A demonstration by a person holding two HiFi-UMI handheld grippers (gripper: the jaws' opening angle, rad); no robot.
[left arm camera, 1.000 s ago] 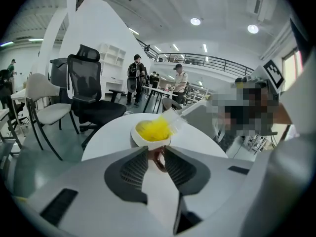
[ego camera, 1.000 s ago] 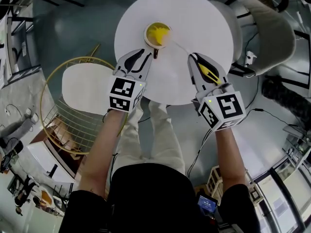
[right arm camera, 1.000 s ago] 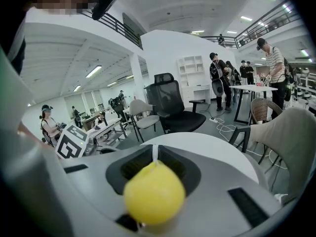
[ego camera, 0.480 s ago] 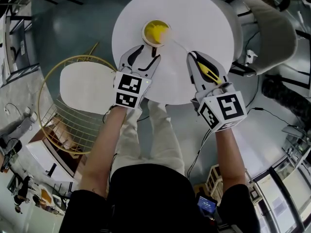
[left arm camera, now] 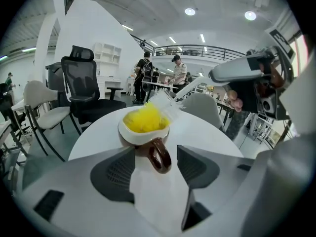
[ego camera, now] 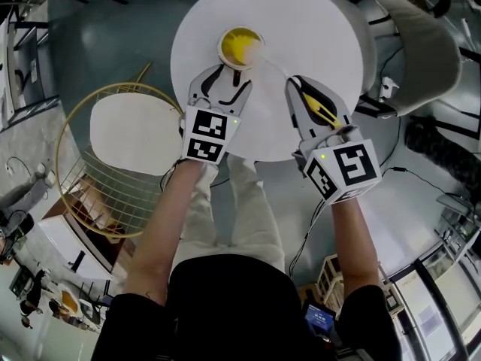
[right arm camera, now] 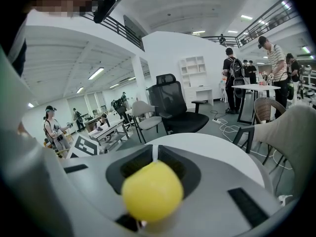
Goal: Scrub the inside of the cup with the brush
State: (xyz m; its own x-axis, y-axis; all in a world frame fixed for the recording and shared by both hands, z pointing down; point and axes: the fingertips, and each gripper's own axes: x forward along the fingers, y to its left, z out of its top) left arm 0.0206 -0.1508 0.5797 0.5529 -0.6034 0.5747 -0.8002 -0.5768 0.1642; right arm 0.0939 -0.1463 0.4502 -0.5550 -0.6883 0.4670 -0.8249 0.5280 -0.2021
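The left gripper is letting go: its jaws are opening wide around the cup's brown handle, which they were pinching a second ago, and the pads are now clear. The cup is staying on the white table. The right gripper is keeping the brush clamped, head in the cup.

My left gripper is opening its jaws, the cup handle loose between them; my right gripper clamps the brush.
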